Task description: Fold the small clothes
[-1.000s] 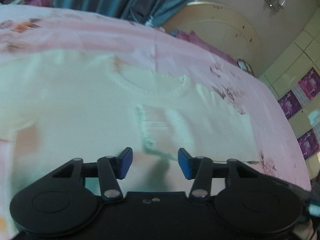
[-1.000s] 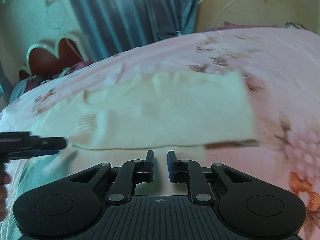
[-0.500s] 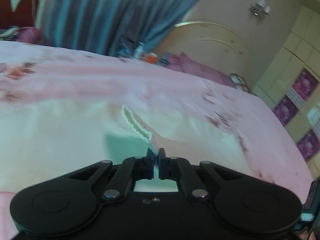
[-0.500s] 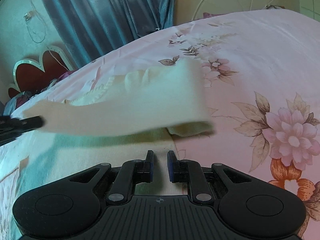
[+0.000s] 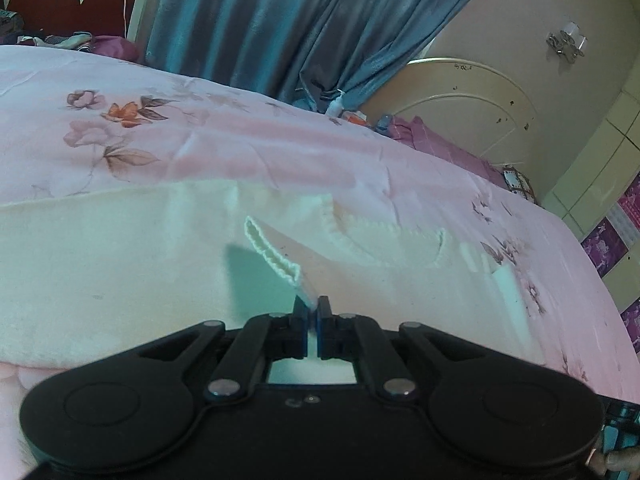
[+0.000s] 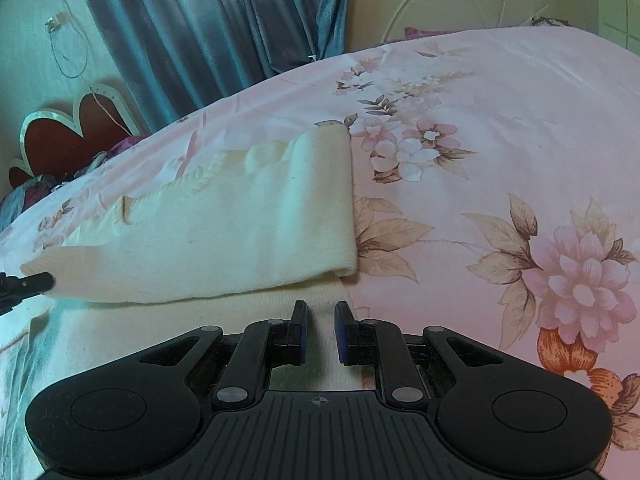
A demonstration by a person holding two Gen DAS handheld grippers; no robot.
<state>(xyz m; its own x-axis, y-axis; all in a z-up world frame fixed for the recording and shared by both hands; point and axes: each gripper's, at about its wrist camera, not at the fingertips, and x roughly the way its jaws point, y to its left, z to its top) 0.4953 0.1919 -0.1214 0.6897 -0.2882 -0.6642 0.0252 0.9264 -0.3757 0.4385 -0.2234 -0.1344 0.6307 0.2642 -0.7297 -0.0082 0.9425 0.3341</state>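
Left tongs pinching the sweater cuff, lifted off the bed, right tongs slightly parted, gripping nothing, folded sleeve ahead.

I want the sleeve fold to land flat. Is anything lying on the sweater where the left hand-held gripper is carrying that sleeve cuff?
Nothing visible does. The left hand-held gripper is shut on the ribbed sleeve cuff, lifted over the cream sweater. The sweater's body beneath looks bare, on the pink floral bedspread. The right hand-held gripper hovers slightly open over the hem side.
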